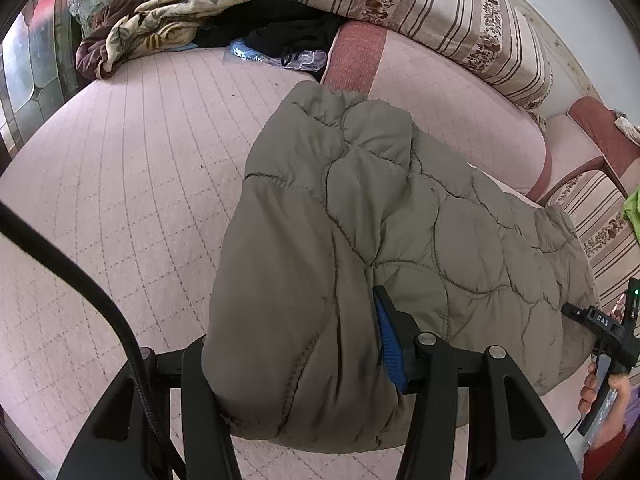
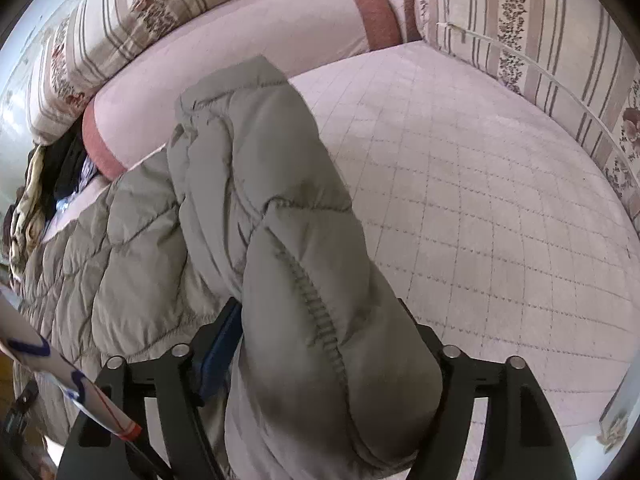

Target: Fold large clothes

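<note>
The left gripper [image 1: 296,364] pinches a thick fold of the grey-green quilted jacket [image 1: 384,232] between its jaws; the bulging fabric hides the left jaw's pad, and only the blue pad [image 1: 387,344] on the right jaw shows. In the right wrist view the right gripper [image 2: 320,360] has a padded sleeve-like roll of the jacket [image 2: 280,208] filling its widely spread jaws, and whether the pads press it cannot be told. The jacket lies on a pink quilted bed [image 1: 120,184]. Only the left view shows a hand [image 1: 602,394] at its right edge and, beyond, a heap of blankets [image 1: 160,28] and dark clothes [image 1: 288,20]. Striped floral cushions [image 2: 532,28] line the far side.
</note>
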{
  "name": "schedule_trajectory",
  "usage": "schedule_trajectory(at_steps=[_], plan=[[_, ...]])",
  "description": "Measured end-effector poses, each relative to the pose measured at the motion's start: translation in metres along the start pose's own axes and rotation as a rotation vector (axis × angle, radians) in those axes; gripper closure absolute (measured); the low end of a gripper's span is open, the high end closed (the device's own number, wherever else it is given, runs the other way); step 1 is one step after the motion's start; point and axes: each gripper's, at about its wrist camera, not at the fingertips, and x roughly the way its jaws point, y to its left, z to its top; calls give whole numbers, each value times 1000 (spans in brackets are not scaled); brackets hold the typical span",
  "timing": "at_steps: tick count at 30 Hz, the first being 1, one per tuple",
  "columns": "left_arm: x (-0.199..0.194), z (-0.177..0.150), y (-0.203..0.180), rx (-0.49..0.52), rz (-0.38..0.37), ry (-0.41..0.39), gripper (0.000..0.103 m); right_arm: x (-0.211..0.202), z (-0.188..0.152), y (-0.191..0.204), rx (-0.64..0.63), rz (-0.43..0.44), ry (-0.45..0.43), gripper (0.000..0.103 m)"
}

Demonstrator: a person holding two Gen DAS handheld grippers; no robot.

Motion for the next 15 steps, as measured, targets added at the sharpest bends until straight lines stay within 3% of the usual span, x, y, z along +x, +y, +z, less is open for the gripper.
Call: schedule_trajectory(at_steps=[4, 7, 11, 15], plan=[[-1, -1, -3, 17, 16, -5, 51, -2, 3, 4, -12, -38, -34, 18], [-1, -2, -3, 17, 21, -9, 50, -14, 5, 10, -54, -104, -109, 10], [-1, -3, 1, 1, 21, -13, 46, -34, 10, 15, -85, -178, -183, 10], [-2, -1, 8, -17, 16, -19, 41, -49, 10, 32, -140, -182, -228, 10]])
